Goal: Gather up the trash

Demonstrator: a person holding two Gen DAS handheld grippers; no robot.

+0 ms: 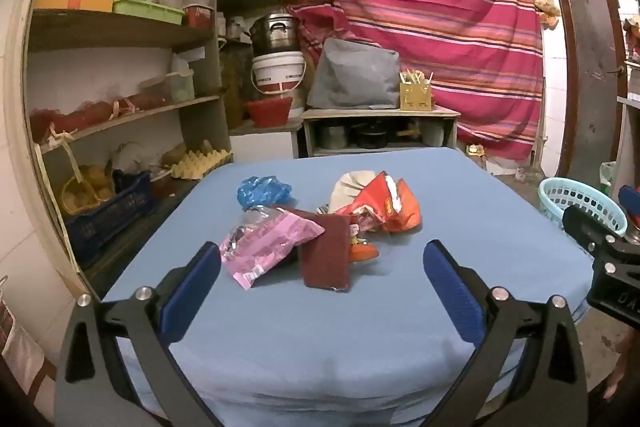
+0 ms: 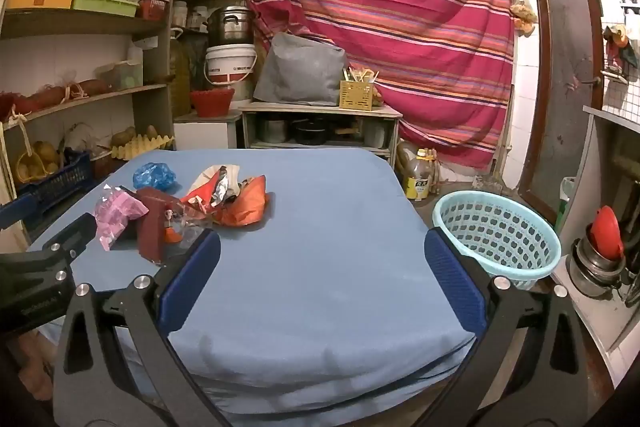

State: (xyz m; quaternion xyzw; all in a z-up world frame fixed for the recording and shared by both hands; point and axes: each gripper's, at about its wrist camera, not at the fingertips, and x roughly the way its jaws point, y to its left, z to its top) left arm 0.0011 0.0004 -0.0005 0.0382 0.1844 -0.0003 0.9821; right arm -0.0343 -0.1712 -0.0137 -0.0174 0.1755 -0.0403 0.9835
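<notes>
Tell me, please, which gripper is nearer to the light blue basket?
Right. The right gripper has the basket just beyond its right finger; the left gripper faces the trash pile, away from it.

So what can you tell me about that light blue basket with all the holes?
The basket is pale turquoise and looks like plastic, round, its walls punched with rows of small holes under a smooth thick rim. It stands upright and looks empty, off the right edge of the blue-covered table. In the right view the right gripper's finger hides its lower left side.

pink wrapper (image 1: 268, 243), orange bag (image 1: 390, 205), perhaps maroon pad (image 1: 326, 253)
</notes>
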